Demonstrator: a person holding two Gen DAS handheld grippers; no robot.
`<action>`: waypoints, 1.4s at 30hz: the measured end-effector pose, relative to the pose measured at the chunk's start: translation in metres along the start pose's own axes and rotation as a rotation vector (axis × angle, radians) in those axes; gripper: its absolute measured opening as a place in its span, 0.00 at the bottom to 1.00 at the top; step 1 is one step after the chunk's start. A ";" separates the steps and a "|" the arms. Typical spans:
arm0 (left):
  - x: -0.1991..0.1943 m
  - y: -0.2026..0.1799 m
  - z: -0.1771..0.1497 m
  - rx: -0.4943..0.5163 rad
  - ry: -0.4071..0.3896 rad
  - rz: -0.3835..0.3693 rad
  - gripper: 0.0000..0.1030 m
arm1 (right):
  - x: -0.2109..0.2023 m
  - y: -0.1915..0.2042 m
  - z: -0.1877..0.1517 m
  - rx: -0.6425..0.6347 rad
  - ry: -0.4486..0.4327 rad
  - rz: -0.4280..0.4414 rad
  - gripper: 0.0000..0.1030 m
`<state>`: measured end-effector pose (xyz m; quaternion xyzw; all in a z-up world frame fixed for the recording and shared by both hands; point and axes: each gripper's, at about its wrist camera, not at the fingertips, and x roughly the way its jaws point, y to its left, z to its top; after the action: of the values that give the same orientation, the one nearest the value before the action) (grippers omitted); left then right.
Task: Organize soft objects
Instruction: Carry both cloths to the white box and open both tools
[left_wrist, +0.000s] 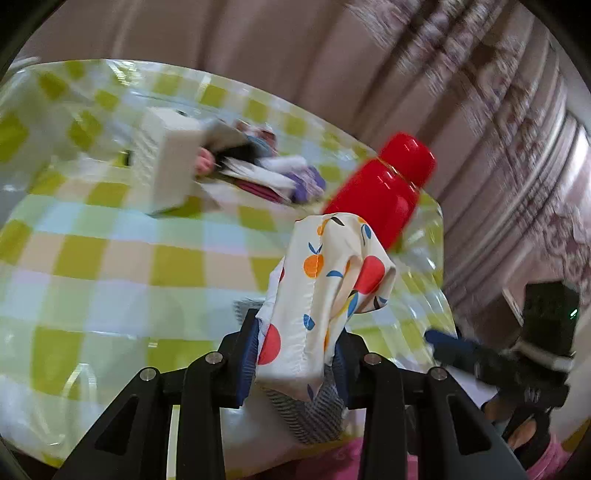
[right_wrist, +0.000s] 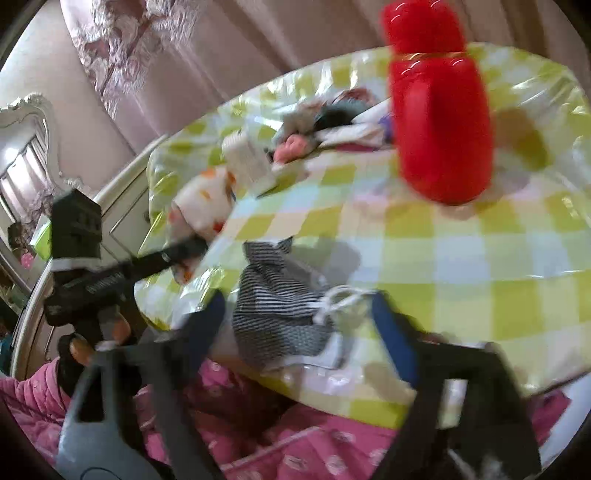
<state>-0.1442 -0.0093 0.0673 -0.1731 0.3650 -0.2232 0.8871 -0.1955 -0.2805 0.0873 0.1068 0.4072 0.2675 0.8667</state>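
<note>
My left gripper (left_wrist: 297, 350) is shut on a white cloth with an orange and red fruit print (left_wrist: 325, 280), held above the table; the same cloth shows at the left of the right wrist view (right_wrist: 201, 203). A black-and-white striped cloth (right_wrist: 277, 306) lies at the table's near edge, and shows under the printed cloth (left_wrist: 306, 417). My right gripper (right_wrist: 299, 317) is open, its blue pads on either side of the striped cloth. A pile of other soft things (left_wrist: 266, 166) lies at the far side of the table, also in the right wrist view (right_wrist: 332, 125).
A red bottle (left_wrist: 384, 184) stands on the green checked tablecloth (left_wrist: 110, 258), also in the right wrist view (right_wrist: 439, 110). A white box (left_wrist: 166, 158) stands beside the pile. Pink curtains hang behind. A pink quilted garment (right_wrist: 295, 443) is below the table edge.
</note>
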 end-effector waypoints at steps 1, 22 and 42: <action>-0.006 0.004 0.001 -0.012 -0.013 0.009 0.35 | 0.011 0.010 0.004 -0.040 0.017 0.015 0.83; -0.010 -0.028 -0.012 0.098 0.050 -0.002 0.36 | -0.044 -0.041 -0.008 -0.031 -0.052 -0.053 0.15; 0.058 -0.246 -0.044 0.607 0.325 -0.287 0.37 | -0.187 -0.107 -0.079 0.139 -0.222 -0.396 0.19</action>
<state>-0.2055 -0.2533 0.1201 0.0863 0.3903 -0.4681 0.7881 -0.3137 -0.4752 0.1145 0.1130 0.3401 0.0500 0.9322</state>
